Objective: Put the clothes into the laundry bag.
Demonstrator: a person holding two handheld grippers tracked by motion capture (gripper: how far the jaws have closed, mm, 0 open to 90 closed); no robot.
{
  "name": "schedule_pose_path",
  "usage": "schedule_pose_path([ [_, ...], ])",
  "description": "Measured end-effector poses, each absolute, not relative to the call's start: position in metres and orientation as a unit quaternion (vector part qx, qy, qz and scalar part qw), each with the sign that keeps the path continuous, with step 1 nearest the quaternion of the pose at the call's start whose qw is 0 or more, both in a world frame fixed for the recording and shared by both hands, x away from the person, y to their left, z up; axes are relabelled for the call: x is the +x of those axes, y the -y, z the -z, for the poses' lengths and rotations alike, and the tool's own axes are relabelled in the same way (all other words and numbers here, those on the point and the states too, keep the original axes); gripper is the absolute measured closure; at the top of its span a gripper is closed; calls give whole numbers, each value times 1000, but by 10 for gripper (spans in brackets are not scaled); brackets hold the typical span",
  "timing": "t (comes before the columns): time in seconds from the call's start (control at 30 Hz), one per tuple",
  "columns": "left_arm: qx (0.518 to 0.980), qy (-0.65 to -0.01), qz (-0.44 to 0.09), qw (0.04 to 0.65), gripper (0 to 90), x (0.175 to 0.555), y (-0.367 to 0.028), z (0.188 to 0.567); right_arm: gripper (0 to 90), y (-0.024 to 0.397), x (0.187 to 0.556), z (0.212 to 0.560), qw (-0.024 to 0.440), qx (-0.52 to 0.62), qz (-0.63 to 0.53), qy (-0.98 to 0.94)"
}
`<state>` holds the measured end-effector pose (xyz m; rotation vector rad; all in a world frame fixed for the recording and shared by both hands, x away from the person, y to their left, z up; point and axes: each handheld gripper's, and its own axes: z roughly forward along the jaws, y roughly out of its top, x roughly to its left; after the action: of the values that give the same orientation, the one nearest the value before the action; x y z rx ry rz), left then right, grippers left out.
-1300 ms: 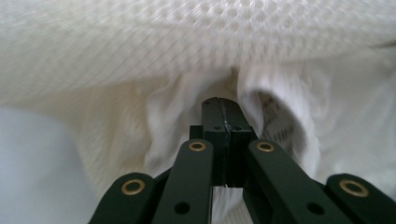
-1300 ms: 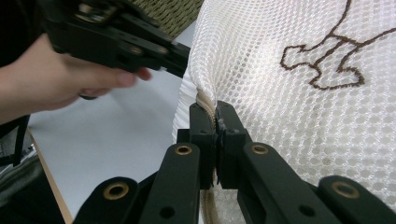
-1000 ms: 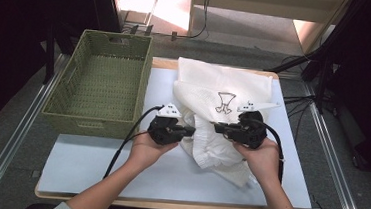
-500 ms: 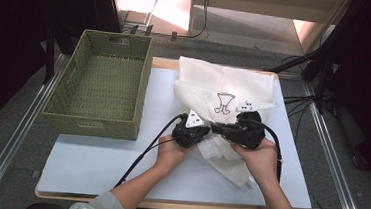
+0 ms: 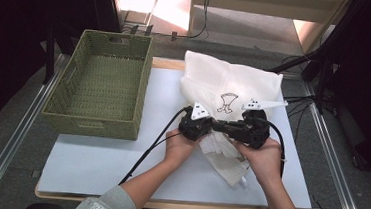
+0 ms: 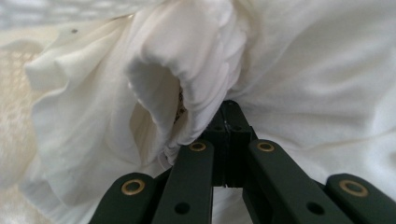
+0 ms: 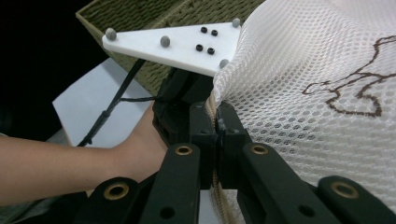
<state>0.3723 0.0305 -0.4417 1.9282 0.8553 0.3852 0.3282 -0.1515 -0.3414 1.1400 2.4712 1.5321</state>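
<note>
Your left tongs (image 6: 227, 122) are closed, with a bunched fold of white cloth (image 6: 187, 70) pressed against the tips; whether they pinch it you cannot tell from the left gripper view. Your right tongs (image 7: 218, 128) are clamped on the corded edge of the white mesh bag (image 7: 308, 84), beside its brown line drawing. In the high view the left tongs (image 5: 212, 125) and right tongs (image 5: 225, 127) meet nose to nose over the bag's (image 5: 228, 83) near half. The bag spreads from there to the tabletop's (image 5: 98, 163) far edge. Left of the bag stands the green woven basket (image 5: 94, 122), just beside it; bare tabletop lies open in front of the basket and on the near side of the bag.
</note>
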Motion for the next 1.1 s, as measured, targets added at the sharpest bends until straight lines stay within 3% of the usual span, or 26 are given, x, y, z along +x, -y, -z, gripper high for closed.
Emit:
schedule_pose_path([
  [0.13, 796, -370, -119, 464, 900, 385, -36, 446, 888, 154, 332, 348, 35, 372, -466, -802],
  [0.33, 818, -337, -96, 455, 900, 372, -56, 427, 888, 159, 339, 359, 33, 388, -456, -800],
  [0.57, 833, -296, -65, 463, 900, 331, -79, 406, 887, 158, 340, 358, 35, 393, -456, -798],
  [0.77, 854, -273, -10, 444, 900, 300, -68, 425, 887, 157, 341, 359, 33, 397, -454, -797],
  [0.87, 867, -269, -15, 419, 900, 300, -57, 448, 887, 158, 341, 359, 33, 398, -454, -796],
  [0.93, 875, -264, -45, 403, 900, 304, -50, 461, 887, 158, 341, 359, 32, 397, -454, -797],
  [1.1, 851, -298, -88, 424, 900, 327, -43, 468, 887, 157, 341, 359, 30, 397, -455, -797],
])
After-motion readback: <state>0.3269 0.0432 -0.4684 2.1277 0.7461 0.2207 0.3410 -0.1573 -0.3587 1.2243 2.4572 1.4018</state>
